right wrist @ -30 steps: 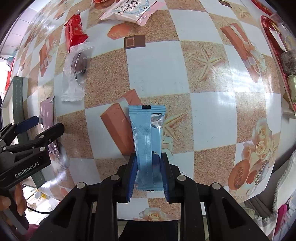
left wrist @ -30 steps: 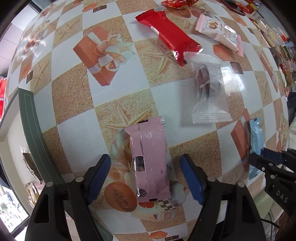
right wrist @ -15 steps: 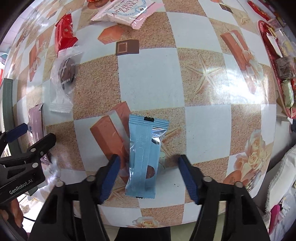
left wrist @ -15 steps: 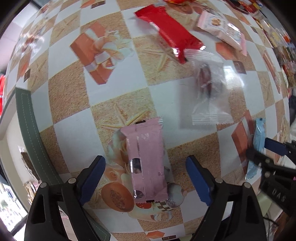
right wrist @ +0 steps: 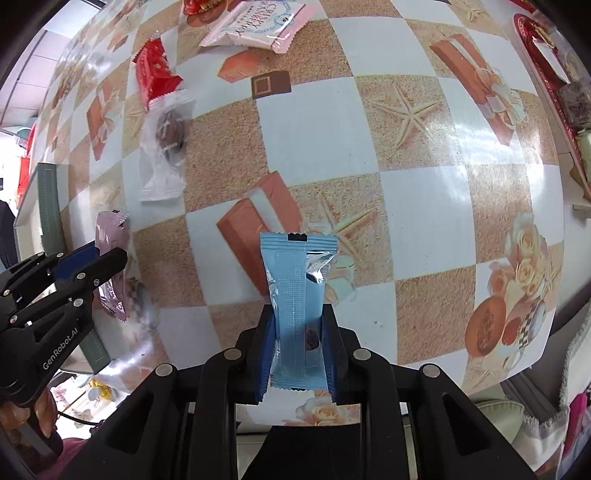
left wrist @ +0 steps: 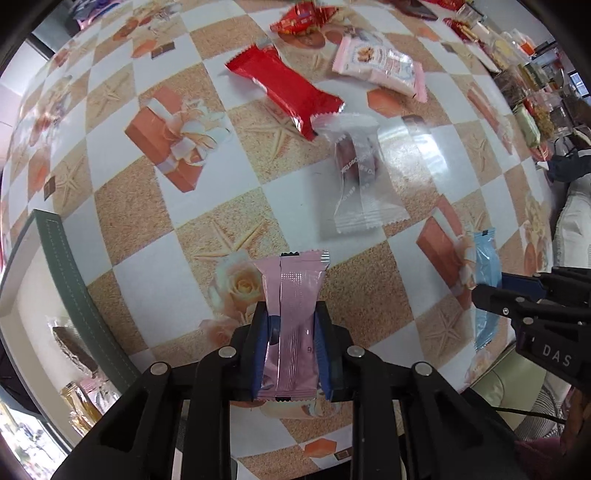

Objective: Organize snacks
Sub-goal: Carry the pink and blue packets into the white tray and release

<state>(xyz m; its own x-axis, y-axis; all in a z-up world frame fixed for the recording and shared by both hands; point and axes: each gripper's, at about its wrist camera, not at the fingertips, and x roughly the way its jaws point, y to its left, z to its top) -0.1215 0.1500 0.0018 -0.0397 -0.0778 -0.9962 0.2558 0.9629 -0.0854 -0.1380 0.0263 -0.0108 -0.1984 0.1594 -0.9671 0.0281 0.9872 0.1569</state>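
Observation:
My left gripper point(left wrist: 291, 354) is shut on a pink snack packet point(left wrist: 291, 302), its jaws pinching the packet's near half above the patterned table. My right gripper point(right wrist: 298, 350) is shut on a light blue snack packet point(right wrist: 297, 291) in the same way. Each gripper shows in the other's view: the right gripper point(left wrist: 495, 291) with the blue packet point(left wrist: 484, 266), the left gripper point(right wrist: 99, 262) with the pink packet point(right wrist: 110, 236). A clear packet with a dark sweet point(left wrist: 358, 173), a red packet point(left wrist: 284, 88) and a pale pink biscuit bag point(left wrist: 380, 62) lie farther out.
The tablecloth point(left wrist: 147, 192) has a checked pattern. A dark green strip point(left wrist: 70, 273) runs along the table's left edge. A red tray point(right wrist: 546, 70) with wrapped sweets sits at the far right. More snacks crowd the far edge point(left wrist: 306, 18).
Both grippers were open around their packets half a second ago; both have now shut on them. A second ago the right was shut on the blue packet, and it has regripped.

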